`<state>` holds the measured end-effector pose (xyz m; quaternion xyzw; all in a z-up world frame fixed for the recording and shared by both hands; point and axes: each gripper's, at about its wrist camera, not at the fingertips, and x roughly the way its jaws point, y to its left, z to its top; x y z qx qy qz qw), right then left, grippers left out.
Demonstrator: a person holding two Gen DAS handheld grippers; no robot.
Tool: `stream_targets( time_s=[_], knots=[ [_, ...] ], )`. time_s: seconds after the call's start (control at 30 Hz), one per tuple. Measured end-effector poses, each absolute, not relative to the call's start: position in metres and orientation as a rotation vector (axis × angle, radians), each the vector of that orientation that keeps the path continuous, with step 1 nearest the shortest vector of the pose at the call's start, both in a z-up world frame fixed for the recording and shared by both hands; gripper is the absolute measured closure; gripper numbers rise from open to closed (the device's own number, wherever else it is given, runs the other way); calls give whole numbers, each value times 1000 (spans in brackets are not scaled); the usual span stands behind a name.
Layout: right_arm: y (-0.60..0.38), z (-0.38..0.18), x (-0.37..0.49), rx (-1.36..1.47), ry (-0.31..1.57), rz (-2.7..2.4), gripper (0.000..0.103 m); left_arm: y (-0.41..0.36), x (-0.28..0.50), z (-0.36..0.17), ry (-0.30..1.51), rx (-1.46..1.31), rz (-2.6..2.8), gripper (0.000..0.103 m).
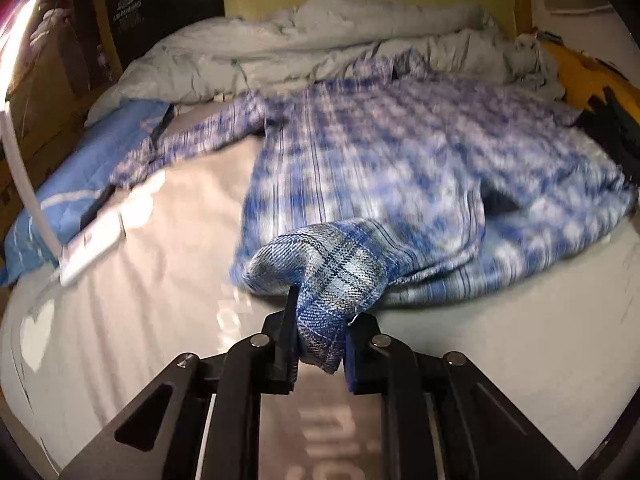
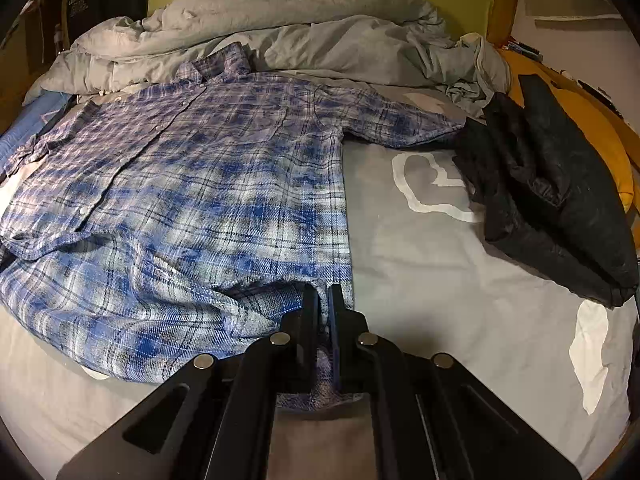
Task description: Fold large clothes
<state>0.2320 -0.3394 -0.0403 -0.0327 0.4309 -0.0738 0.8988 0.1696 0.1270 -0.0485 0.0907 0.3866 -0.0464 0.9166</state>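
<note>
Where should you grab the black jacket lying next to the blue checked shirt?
Take the black jacket by its near bottom corner, coming in from the front. It lies folded beside the plaid shirt and that corner points toward the camera over bare sheet. Both tools are busy pinching the shirt's hem.

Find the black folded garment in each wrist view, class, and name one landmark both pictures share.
Left wrist view: the black folded garment shows only as a sliver at the right edge, beyond the plaid shirt.
Right wrist view: the garment lies in full on the right side of the bed sheet, right of the shirt.
Shared landmark: the rumpled grey duvet behind the shirt's collar.
</note>
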Motion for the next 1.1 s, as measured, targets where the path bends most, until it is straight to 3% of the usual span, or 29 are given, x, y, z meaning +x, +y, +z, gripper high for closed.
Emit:
stream_targets(
  time_s=[0.27,0.53,0.63,0.67,0.7,0.77,0.83,0.9,1.1],
  knots=[
    [-338,-39,232,-72,886,-149,99,131,211,-6,809,197,-130,85],
    [-342,-46,238,-79,909,-152,98,156,232,-31,868,132,-79,84],
    [-343,-47,238,-82,912,-157,98,164,244,-45,892,85,-71,74],
    [-344,-47,238,-77,912,-157,98,167,248,-49,901,74,-67,65],
    [-345,-48,238,-73,914,-157,97,169,251,-53,911,67,-64,49],
    [-346,-48,239,-63,918,-152,93,174,253,-55,905,25,-86,33],
    [-347,-48,239,-51,921,-141,88,179,249,-49,871,-34,-148,30],
    [-346,-47,238,-35,924,-106,66,183,245,-42,837,-68,-157,15],
    [-343,-29,219,21,837,-73,52,182,225,-38,822,-74,-165,15]
  ],
)
